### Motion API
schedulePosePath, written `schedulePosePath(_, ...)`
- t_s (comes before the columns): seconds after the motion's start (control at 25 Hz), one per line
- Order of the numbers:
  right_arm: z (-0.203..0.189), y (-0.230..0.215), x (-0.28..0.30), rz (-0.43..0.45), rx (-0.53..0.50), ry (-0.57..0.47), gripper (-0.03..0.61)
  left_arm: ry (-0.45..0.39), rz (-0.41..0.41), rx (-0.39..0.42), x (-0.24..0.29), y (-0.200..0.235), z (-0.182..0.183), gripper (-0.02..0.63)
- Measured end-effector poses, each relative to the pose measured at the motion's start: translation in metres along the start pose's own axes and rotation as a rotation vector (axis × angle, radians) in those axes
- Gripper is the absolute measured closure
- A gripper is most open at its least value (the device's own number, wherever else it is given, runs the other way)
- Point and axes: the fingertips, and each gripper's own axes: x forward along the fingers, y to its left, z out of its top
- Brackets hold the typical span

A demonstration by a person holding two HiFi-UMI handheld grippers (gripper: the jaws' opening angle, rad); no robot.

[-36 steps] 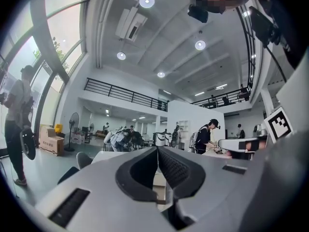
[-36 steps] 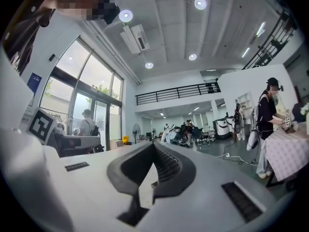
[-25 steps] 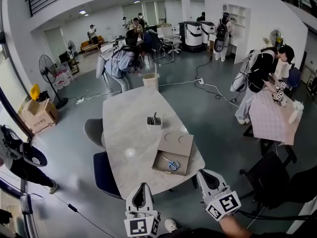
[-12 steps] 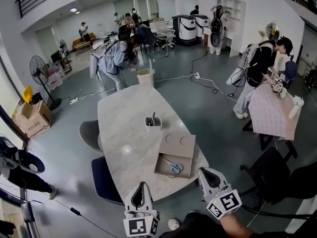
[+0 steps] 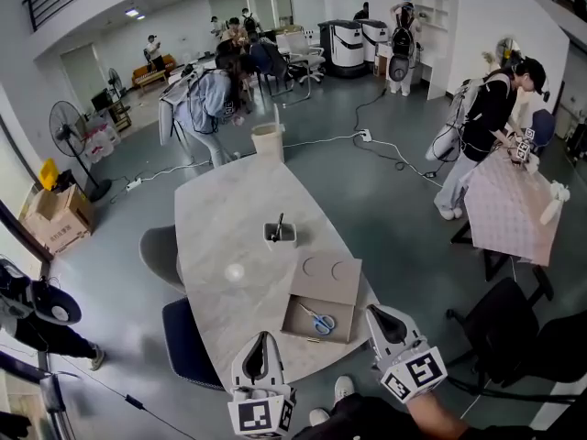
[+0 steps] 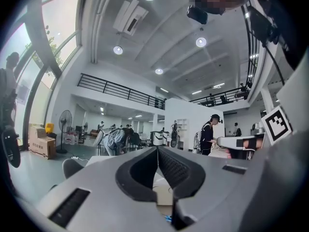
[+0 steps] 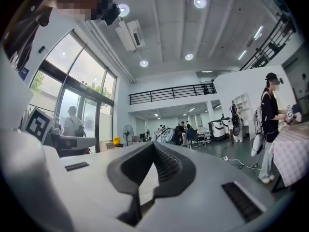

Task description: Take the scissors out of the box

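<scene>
The blue-handled scissors point(image 5: 320, 322) lie inside a shallow open cardboard box point(image 5: 298, 322) at the near end of the marble table point(image 5: 229, 236). The box's lid point(image 5: 326, 278) stands folded back behind it. My left gripper point(image 5: 261, 336) is just short of the table's near edge, left of the box, with its jaws shut and nothing in them. My right gripper point(image 5: 375, 311) is just right of the box, off the table's corner, also shut and holding nothing. In the left gripper view the jaws point(image 6: 157, 148) meet at the tip. The right gripper view shows the same point(image 7: 154, 143).
A small square holder with a pen point(image 5: 280, 234) stands mid-table. Two grey chairs point(image 5: 158, 253) sit at the table's left side. A dark chair point(image 5: 500, 324) is at my right. Several people work in the background, and one stands at a checked table point(image 5: 509, 214).
The table and box have drawn nearer to both grippers as I moved towards them. Both grippers stay shut.
</scene>
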Motion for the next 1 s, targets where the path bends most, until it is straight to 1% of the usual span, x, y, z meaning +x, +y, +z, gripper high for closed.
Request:
schedulePosePath(0.24, 0.012, -0.025, 0.028, 0.021, -0.026, -0.012, 0.583, -0.008, 0.036, -0.006, 0.033, -0.001, 0.005, 0.597)
schedulePosePath(0.4, 0.010, -0.041, 0.040, 0.038, -0.028, -0.003, 0.581, -0.013, 0.054, -0.012, 0.050, -0.008, 0.008, 0.597)
schedulePosePath(0.56, 0.007, -0.048, 0.051, 0.046, -0.027, 0.000, 0.582, -0.001, 0.059, -0.013, 0.060, -0.008, 0.003, 0.597)
schedulePosePath(0.72, 0.005, -0.048, 0.061, 0.038, -0.025, 0.010, 0.581, 0.014, 0.052, -0.021, 0.070, -0.002, 0.001, 0.597)
schedulePosePath(0.88, 0.006, -0.046, 0.071, 0.021, -0.026, 0.011, 0.581, 0.012, 0.028, -0.014, 0.080, 0.006, 0.006, 0.597)
schedulePosePath(1.0, 0.002, -0.041, 0.079, 0.017, -0.024, 0.018, 0.582, 0.032, 0.012, -0.019, 0.082, 0.013, 0.003, 0.597)
